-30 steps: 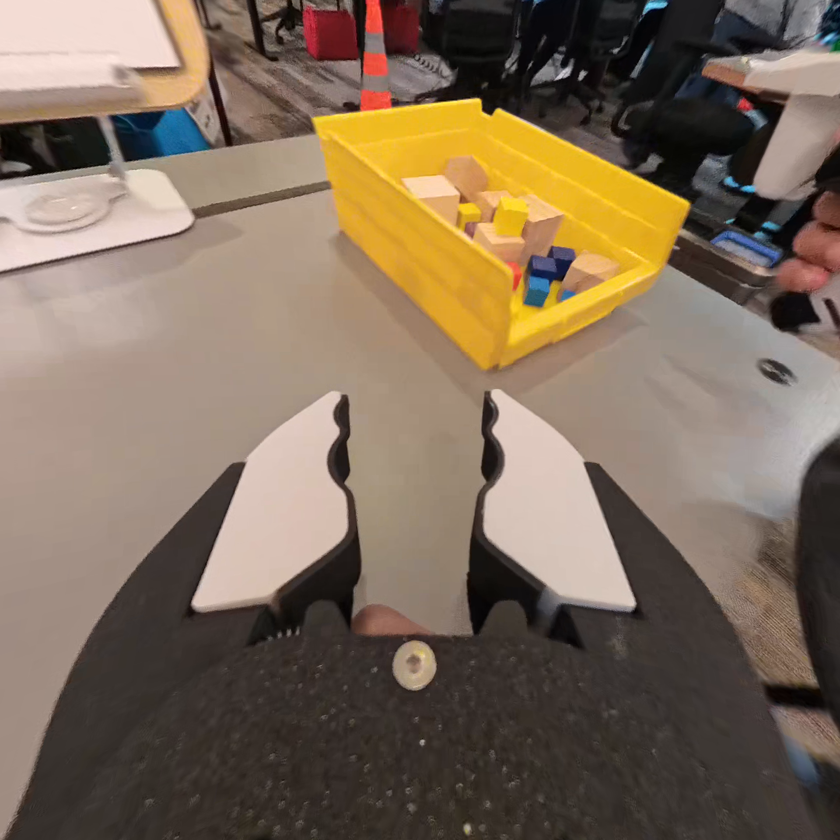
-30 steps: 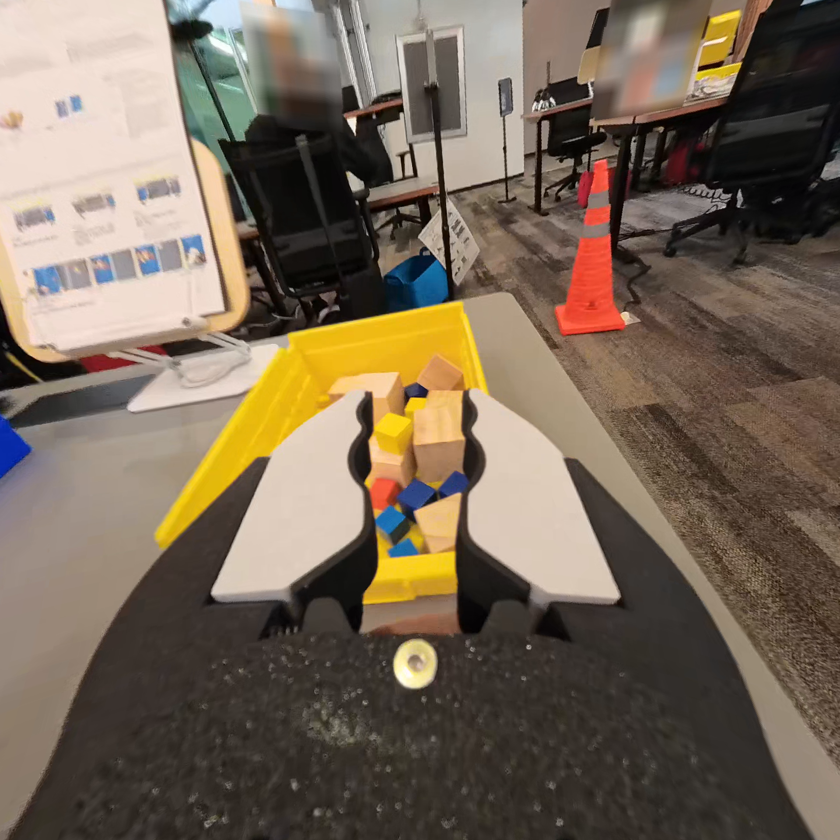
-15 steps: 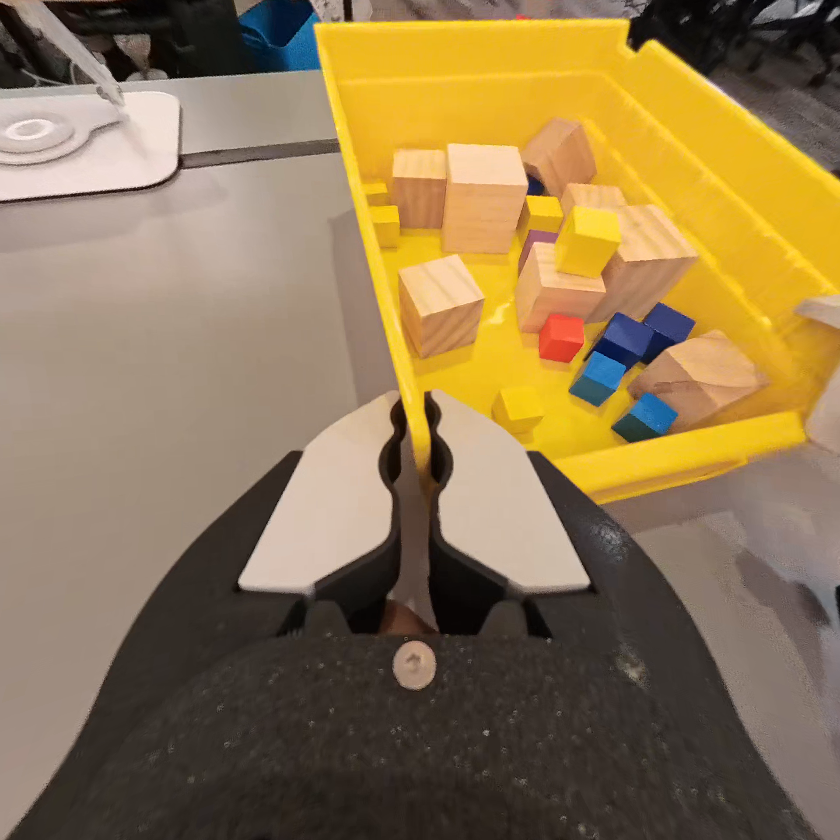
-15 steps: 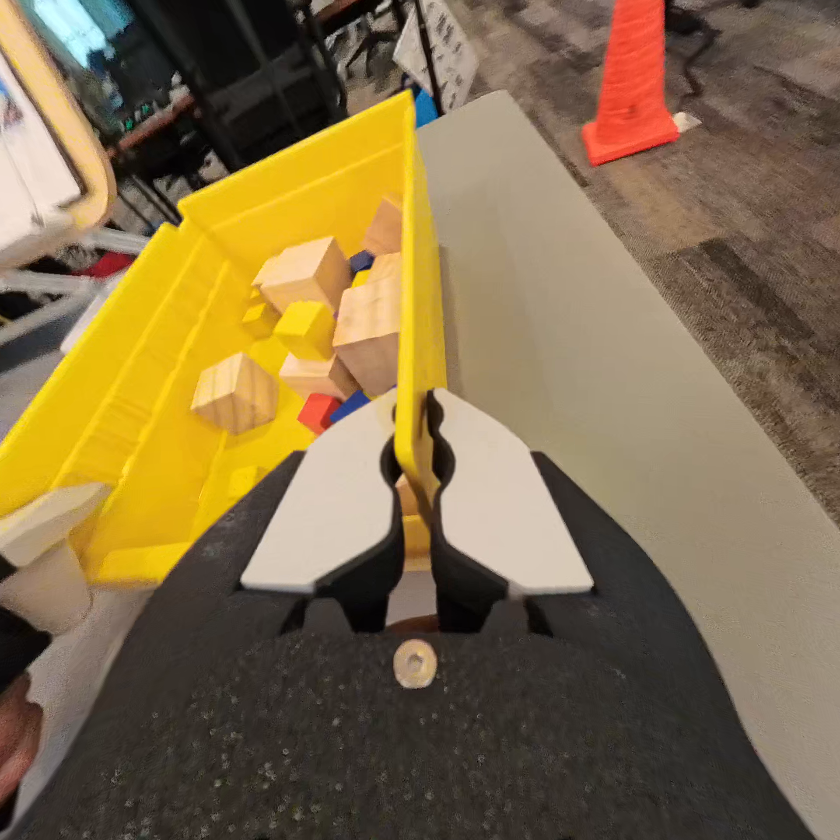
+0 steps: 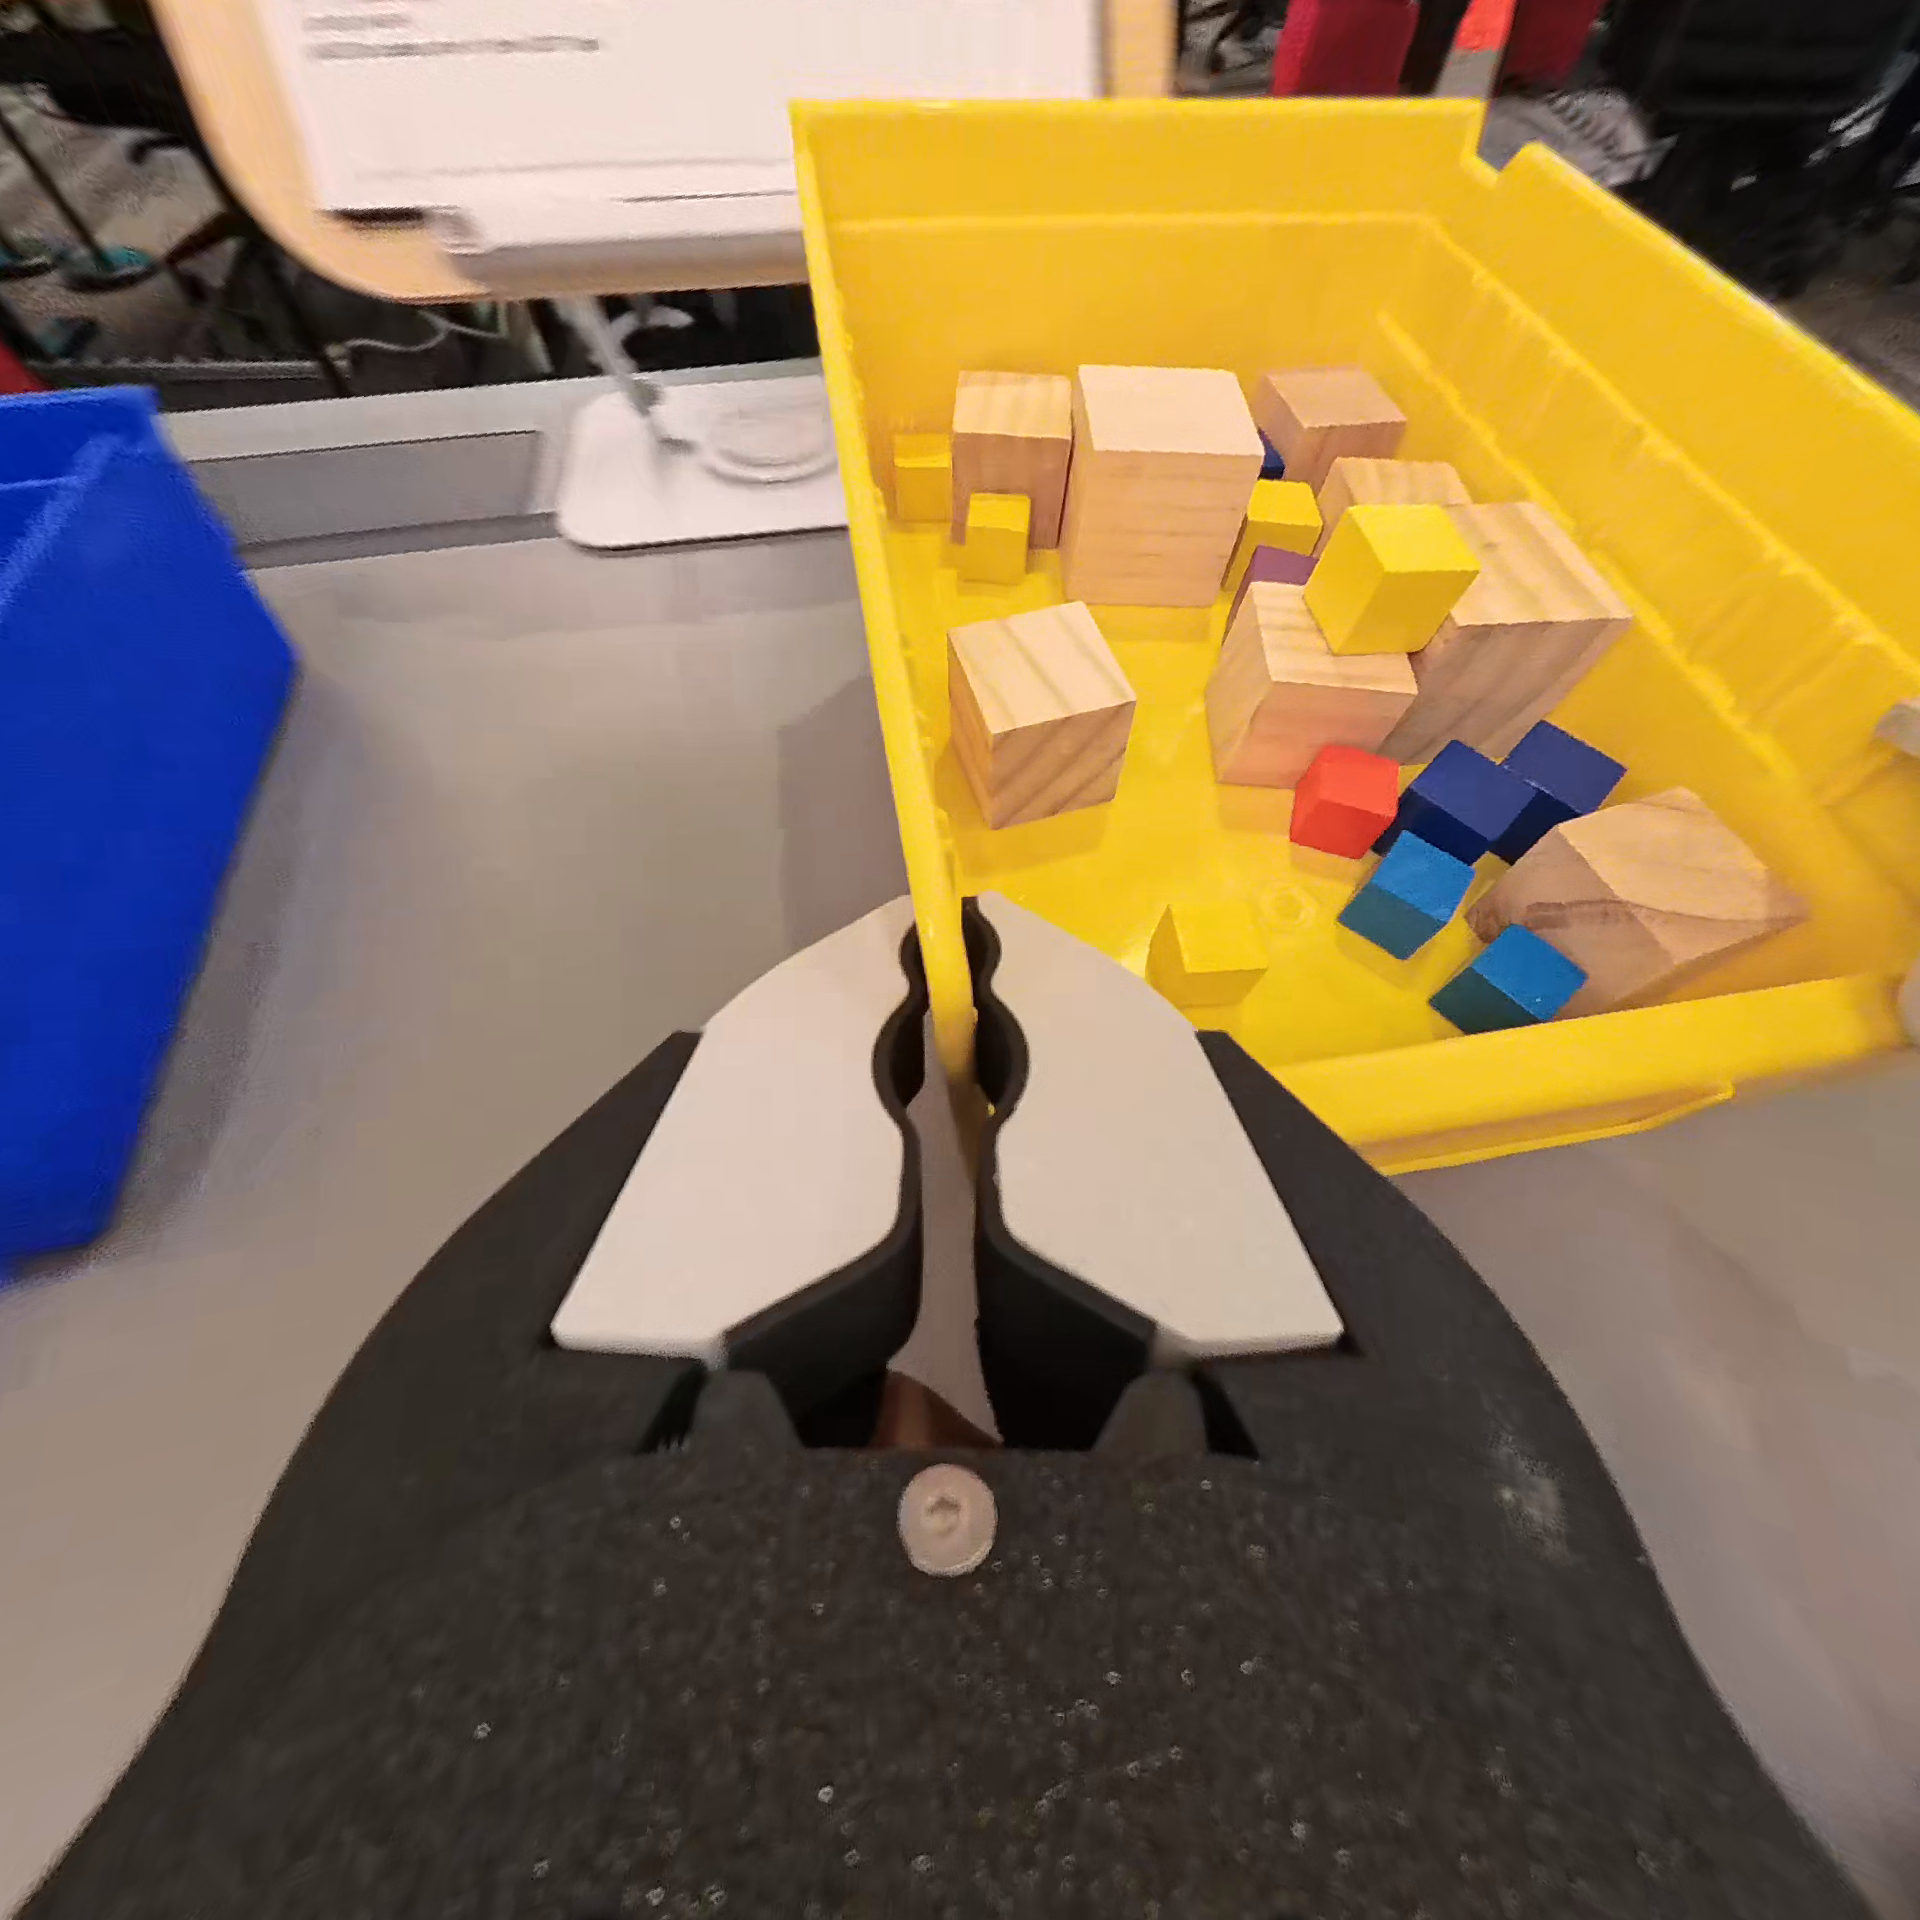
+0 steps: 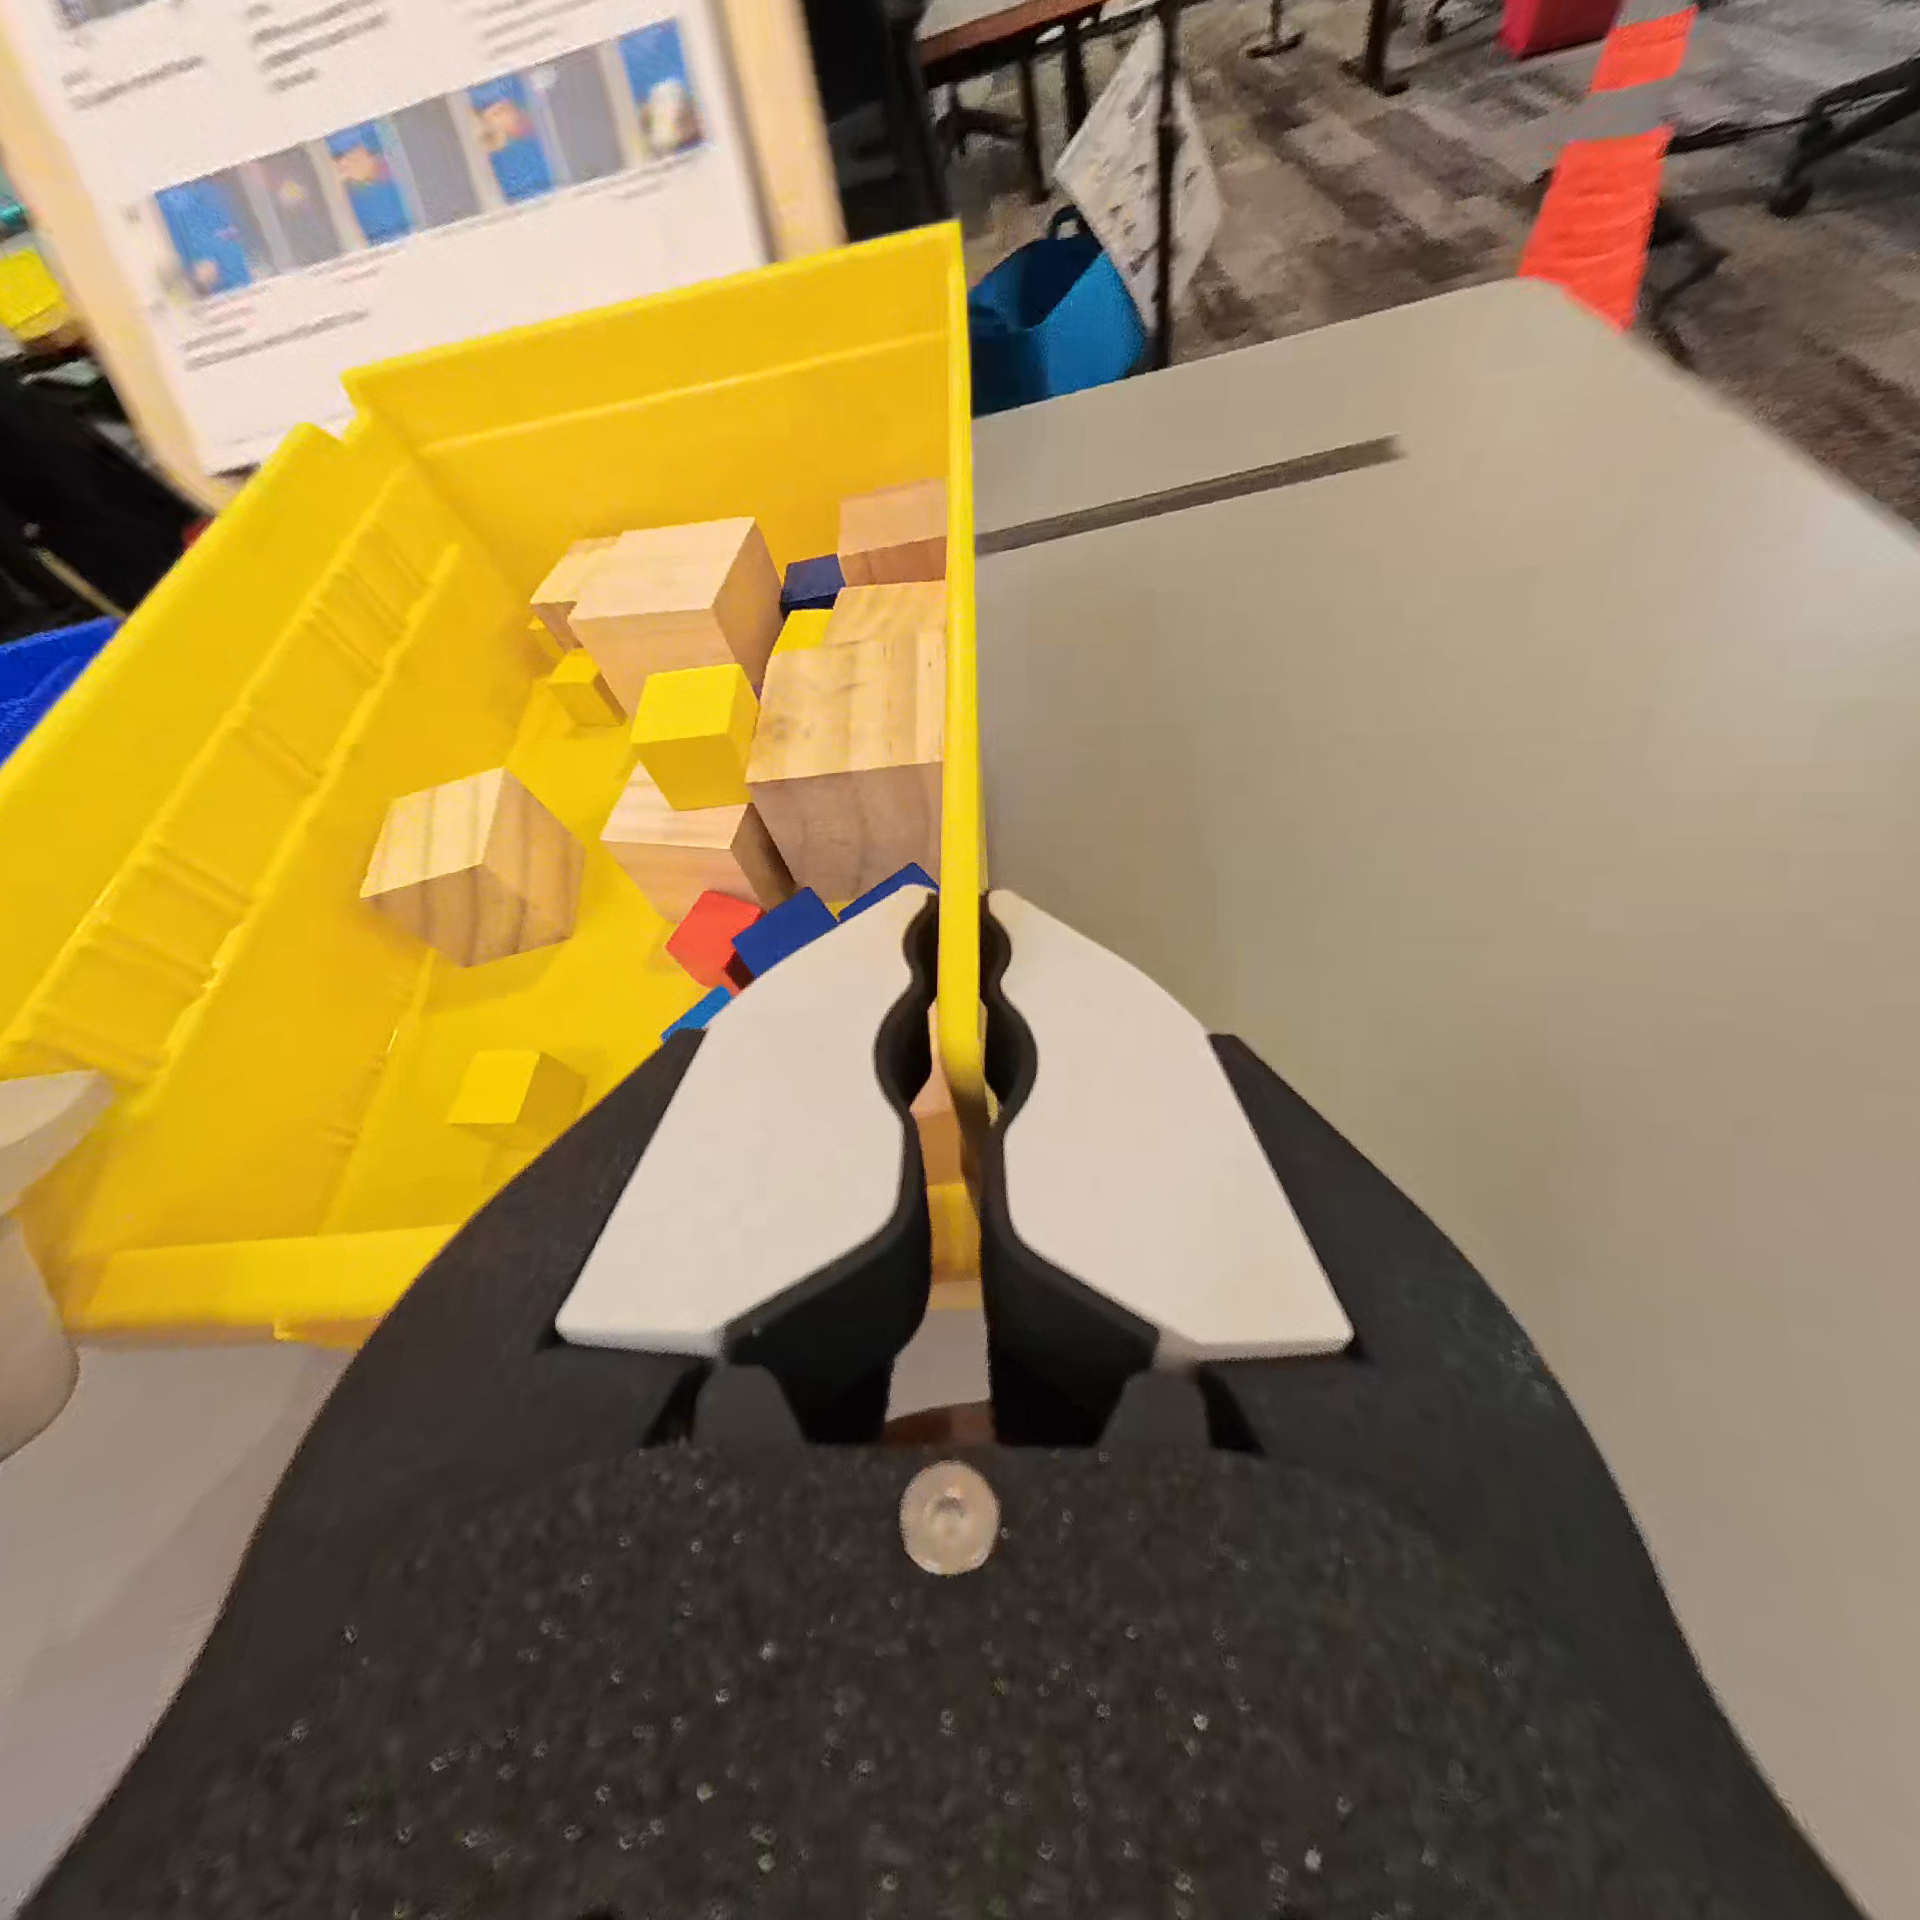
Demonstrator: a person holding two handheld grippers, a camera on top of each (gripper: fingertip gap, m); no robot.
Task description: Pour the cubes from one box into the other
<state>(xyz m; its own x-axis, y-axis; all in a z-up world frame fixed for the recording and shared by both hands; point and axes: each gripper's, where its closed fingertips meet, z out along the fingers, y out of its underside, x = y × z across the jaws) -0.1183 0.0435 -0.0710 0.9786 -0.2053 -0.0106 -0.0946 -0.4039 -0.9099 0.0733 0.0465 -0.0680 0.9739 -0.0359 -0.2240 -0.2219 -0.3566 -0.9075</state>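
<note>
A yellow box [image 5: 1143,239] on the grey table holds several wooden cubes [image 5: 1153,483] and small yellow [image 5: 1387,577], red [image 5: 1343,800] and blue cubes [image 5: 1465,800]. My left gripper [image 5: 940,914] is shut on the box's left side wall near the front corner. My right gripper [image 6: 958,904] is shut on the yellow box's [image 6: 665,416] right side wall near the front. A blue box [image 5: 104,810] stands to the left, its inside hidden. The left gripper's fingertip [image 6: 31,1122] shows at the right wrist view's left edge.
A board with papers [image 5: 675,125] on a white stand base [image 5: 707,478] stands behind the boxes. The table top [image 6: 1455,831] ends at the right. An orange cone [image 6: 1600,177] and a blue bucket [image 6: 1049,312] are on the floor beyond.
One second ago both grippers were open and off the box; both have since shut on its side walls. The views have shifted since then, and the blue box has come into the left wrist view.
</note>
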